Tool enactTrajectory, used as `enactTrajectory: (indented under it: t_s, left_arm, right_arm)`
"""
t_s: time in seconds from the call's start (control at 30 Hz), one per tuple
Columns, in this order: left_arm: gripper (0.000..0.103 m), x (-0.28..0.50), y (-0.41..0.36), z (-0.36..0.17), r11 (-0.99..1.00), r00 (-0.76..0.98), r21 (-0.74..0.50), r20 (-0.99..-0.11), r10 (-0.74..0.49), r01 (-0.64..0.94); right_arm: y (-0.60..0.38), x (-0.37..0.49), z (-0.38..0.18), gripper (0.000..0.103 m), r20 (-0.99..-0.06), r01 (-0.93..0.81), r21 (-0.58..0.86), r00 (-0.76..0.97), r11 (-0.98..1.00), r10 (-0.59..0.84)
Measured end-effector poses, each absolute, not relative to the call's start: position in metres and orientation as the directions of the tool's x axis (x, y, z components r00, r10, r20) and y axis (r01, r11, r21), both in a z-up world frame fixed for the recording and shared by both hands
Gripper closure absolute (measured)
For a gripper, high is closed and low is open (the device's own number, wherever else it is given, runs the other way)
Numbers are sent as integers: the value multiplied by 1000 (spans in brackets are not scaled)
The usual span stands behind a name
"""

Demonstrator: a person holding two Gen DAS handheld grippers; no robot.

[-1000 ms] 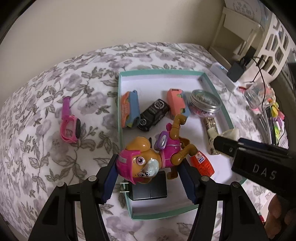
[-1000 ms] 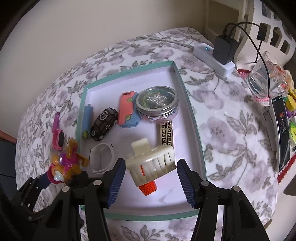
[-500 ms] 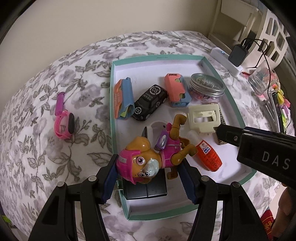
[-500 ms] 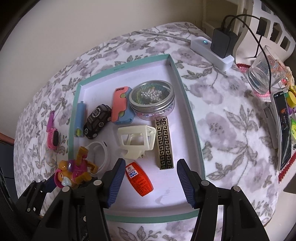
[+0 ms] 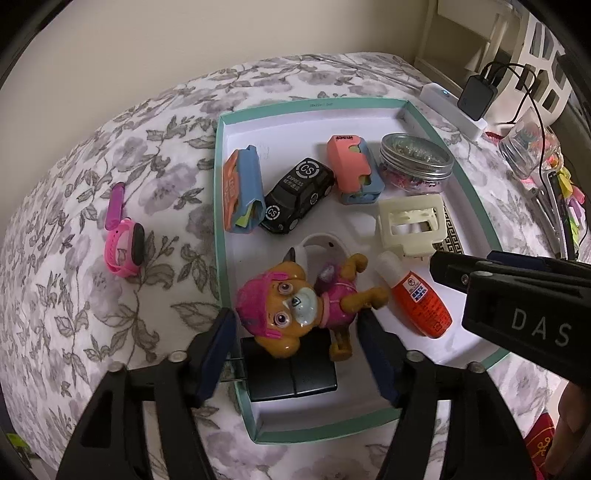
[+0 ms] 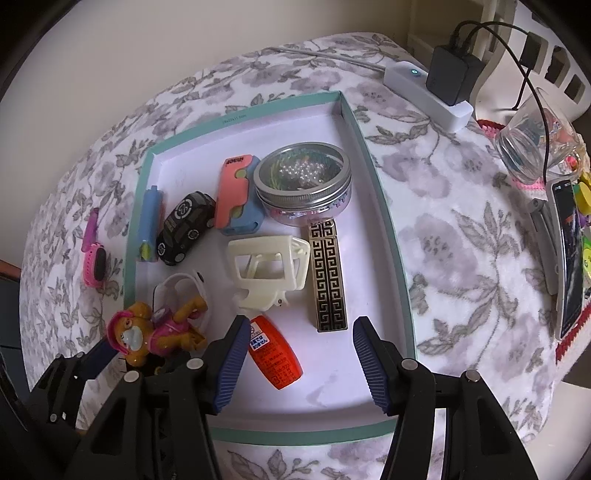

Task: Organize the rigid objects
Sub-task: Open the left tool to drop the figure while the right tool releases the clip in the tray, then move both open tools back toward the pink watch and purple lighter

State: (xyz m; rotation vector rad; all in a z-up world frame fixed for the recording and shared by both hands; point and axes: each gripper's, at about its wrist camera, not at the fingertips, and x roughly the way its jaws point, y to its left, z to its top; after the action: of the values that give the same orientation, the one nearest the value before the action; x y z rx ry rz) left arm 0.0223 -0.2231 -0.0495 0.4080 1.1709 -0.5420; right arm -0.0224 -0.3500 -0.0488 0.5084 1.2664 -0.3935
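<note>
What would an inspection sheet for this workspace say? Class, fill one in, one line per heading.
Surface: flowered cloth under a teal-rimmed tray.
Job's things: in the tray, toy dog, toy car, jar, white clip, orange bottle, patterned bar; pink watch outside it.
Clutter: glass, phone.
Grippers: left gripper has just been opening around the dog, pads clear; right gripper open, empty.
Cables: black cord from charger.
Surroundings: plain wall.
</note>
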Motion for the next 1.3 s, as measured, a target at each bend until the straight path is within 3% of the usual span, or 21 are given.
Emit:
enactTrajectory:
  t_s: [0.27,0.37,0.77,0.87,1.07,1.17,1.3]
  left_arm:
    - [28,27,-218,-45,817,302,15,-933,-196,576]
    - [18,28,-215,-40,826,318,12,-926,-204,564]
    - [18,47,-195,-23,872,377,8,-904,-203,489]
    - [18,60,-178,-20,907,386,-13,-902,-192,420]
    - [18,83,-140,-21,966,402,-31,-906,-135,256]
    - [18,90,-125,-23,981,393,-62,-910,-132,186]
    - [6,98,-106,-26,990,383,-94,-915,-129,108]
  right_arm:
    - [-348,-21,-47,41,-968,546,123,251,829,-21]
    - [-349,-21,-45,35,-966,548,123,257,827,-27]
    - [-354,-25,-33,31,-956,557,127,291,821,-50]
    - [-352,-25,-33,19,-953,555,132,298,821,-48]
    - [-345,-21,-30,18,-947,531,140,318,836,-43]
    - [-342,-20,-29,2,-942,517,147,334,843,-40]
    - [-338,-18,-26,0,-933,501,168,359,849,-27]
